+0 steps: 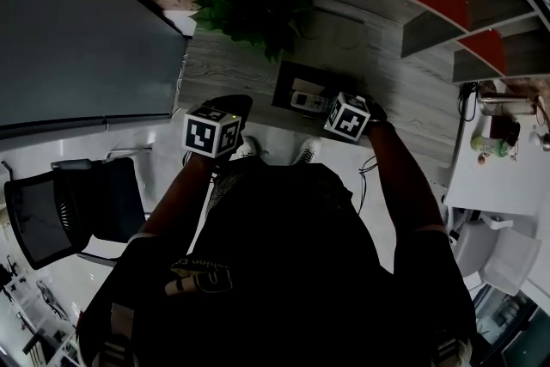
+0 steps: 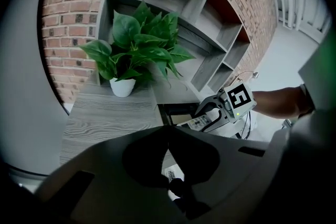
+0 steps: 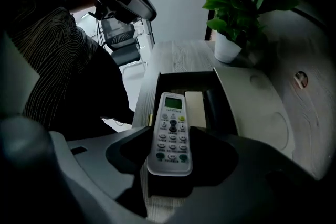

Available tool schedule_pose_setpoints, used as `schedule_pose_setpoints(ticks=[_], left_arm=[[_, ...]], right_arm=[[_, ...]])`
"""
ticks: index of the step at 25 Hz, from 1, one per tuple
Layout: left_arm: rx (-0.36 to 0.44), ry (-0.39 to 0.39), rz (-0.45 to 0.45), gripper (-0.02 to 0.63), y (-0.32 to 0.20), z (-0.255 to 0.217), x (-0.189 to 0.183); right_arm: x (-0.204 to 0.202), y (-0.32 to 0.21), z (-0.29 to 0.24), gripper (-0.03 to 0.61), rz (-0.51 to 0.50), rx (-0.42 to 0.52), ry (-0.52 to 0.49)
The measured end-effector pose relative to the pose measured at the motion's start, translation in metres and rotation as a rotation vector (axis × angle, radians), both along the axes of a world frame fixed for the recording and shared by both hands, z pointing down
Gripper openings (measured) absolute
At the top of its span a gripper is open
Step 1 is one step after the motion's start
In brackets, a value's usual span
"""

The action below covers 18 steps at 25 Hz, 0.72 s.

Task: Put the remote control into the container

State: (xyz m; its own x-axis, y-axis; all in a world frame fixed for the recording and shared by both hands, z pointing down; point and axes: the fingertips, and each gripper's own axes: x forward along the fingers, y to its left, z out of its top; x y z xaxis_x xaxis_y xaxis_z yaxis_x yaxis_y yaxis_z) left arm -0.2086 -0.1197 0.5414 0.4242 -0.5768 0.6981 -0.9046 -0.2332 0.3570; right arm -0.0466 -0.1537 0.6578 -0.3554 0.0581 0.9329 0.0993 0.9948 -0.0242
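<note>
A white remote control (image 3: 170,134) with a small green screen sits between the jaws of my right gripper (image 3: 169,150), which is shut on its lower half. The remote hangs over the near end of the black open container (image 3: 184,81) on the grey wooden desk (image 3: 178,55). In the head view the remote (image 1: 308,101) shows over the container (image 1: 288,82), just left of the right gripper (image 1: 347,118). My left gripper (image 2: 168,144) hovers at the desk's front edge, shut and empty. It sees the right gripper (image 2: 220,110) with the remote (image 2: 198,122).
A potted green plant (image 2: 136,44) in a white pot stands at the back of the desk, before grey wall shelves (image 2: 210,23). A pale flat item (image 3: 194,102) lies inside the container. A black office chair (image 1: 69,211) stands on the floor to the left.
</note>
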Motion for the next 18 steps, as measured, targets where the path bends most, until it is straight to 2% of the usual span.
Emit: schedule_pose_setpoints(ticks=[4, 11, 14, 18], left_arm=[[-0.013, -0.009, -0.001, 0.006, 0.004, 0.007, -0.013], [-0.006, 0.011, 0.050, 0.006, 0.001, 0.009, -0.014], [0.008, 0.019, 0.078, 0.006, 0.000, 0.005, -0.012], [0.032, 0.037, 0.117, 0.006, 0.003, -0.002, -0.009]], right_arm=[[-0.001, 0.003, 0.006, 0.227, -0.027, 0.004, 0.047], [-0.003, 0.000, -0.004, 0.227, 0.089, 0.001, 0.007], [-0.003, -0.004, -0.014, 0.227, 0.199, 0.029, -0.041], [-0.001, -0.009, -0.033, 0.227, 0.458, 0.052, -0.164]])
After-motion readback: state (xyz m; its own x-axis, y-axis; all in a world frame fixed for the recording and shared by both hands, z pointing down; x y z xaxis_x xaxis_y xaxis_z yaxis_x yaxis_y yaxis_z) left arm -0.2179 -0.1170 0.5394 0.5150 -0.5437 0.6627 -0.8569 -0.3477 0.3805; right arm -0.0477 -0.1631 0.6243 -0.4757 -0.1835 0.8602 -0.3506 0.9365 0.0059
